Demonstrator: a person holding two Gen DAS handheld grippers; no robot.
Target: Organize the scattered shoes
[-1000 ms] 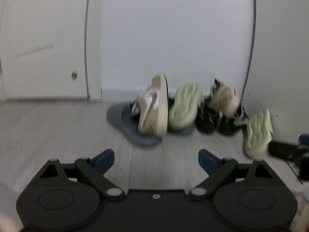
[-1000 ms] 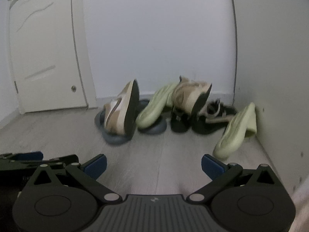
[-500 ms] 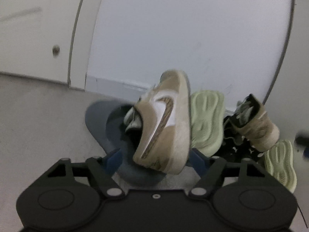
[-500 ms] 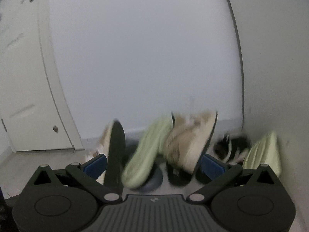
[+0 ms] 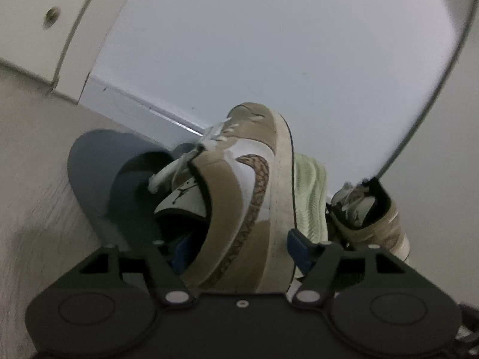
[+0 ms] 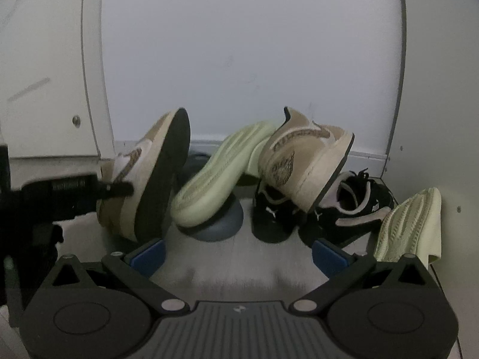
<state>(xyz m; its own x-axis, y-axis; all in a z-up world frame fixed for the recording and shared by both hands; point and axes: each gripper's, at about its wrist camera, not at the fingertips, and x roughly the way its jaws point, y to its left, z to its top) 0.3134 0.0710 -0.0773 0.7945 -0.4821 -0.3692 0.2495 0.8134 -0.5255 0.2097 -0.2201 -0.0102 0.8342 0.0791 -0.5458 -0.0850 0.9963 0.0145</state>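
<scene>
A tan and white sneaker lies tipped on its side on a grey-blue slipper, black sole to the right. My left gripper holds its heel: one blue pad is inside the collar and the other is against the sole edge. Its jaws are opening slightly, with the pads still on the shoe. In the right wrist view one of its fingers lies against the same sneaker. My right gripper stands open over bare floor, short of the pile. The second tan sneaker leans on black sneakers.
A pale green foam shoe rests on a grey-blue slipper, and another green one leans on the right wall. The pile fills the room's corner. A white door stands at the left, with grey wood floor before it.
My left gripper has moved forward and down onto the tan sneaker, rolled, and narrowed its jaws around the heel. My right gripper has come closer to the shoe pile.
</scene>
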